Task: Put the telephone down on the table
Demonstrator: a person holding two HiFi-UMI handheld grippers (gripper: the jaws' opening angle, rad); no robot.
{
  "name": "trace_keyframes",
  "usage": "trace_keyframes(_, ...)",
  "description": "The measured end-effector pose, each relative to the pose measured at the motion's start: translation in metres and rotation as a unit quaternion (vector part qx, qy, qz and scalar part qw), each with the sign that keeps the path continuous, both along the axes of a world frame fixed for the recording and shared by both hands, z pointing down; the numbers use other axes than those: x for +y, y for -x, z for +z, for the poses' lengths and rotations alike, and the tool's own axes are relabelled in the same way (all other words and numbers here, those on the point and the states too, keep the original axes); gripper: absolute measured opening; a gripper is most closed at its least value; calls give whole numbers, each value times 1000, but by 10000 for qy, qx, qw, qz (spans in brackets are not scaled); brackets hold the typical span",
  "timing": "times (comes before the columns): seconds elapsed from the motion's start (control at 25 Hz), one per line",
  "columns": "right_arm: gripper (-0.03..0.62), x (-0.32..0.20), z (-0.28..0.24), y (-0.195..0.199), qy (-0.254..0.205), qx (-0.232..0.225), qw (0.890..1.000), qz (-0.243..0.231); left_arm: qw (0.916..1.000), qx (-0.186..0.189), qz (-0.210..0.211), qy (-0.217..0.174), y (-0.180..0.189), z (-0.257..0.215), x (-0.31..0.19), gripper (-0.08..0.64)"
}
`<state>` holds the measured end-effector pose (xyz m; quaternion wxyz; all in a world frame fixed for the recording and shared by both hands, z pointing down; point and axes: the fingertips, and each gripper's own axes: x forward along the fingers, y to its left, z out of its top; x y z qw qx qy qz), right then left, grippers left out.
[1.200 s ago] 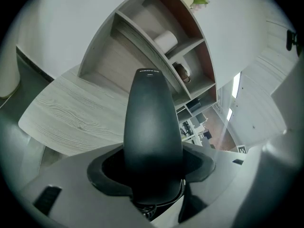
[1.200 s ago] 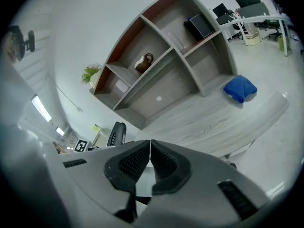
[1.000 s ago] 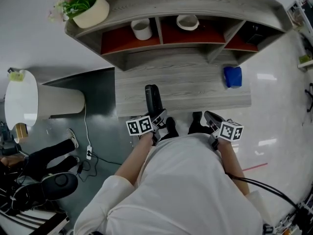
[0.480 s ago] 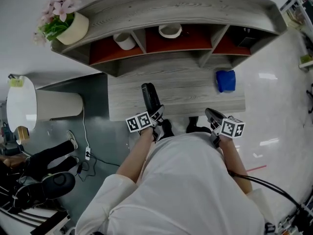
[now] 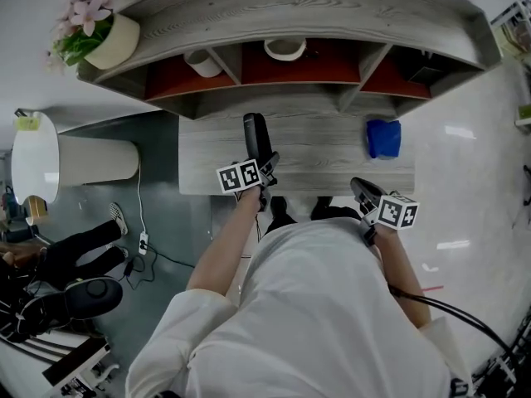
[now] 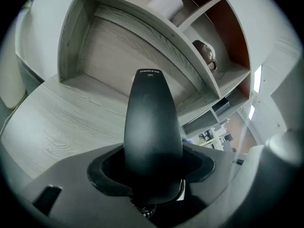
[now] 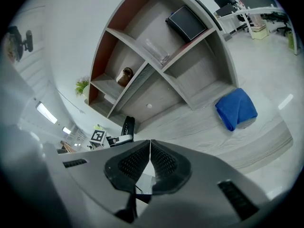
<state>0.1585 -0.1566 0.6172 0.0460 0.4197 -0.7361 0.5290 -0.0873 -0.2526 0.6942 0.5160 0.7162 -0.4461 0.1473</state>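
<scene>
A: Our L gripper clamps the telephone above the table, near the front edge. R gripper is closed, empty.
B: If we release too high, it prob. tips off.

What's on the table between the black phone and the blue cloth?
Nothing: the head view shows bare table between the telephone and the blue cloth.

Materials and finishes
Telephone: smooth matt black plastic; table beyond left gripper: grey grained wood; cloth: soft blue fabric.
</scene>
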Motion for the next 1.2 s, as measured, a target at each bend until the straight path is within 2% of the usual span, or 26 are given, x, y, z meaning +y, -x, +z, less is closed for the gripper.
trace_keyframes(0.32, 17, -7, 9, -12, 79, -48, 9999, -126, 9990, -239, 171, 325, -50, 30, -11, 299)
trace_keyframes(0.68, 17, -13, 16, -44, 120, 18, 9999, -100, 9947, -531, 603, 643, -123, 67, -7, 299)
trace_keyframes(1.0, 17, -7, 22, -65, 262, 85, 9996, -112, 9856, -1036, 954, 939, -167, 106, -3, 299)
trace_keyframes(1.2, 17, -4, 27, -79, 350, 140, 9992, -116, 9793, -1316, 1171, 994, -193, 124, -2, 299)
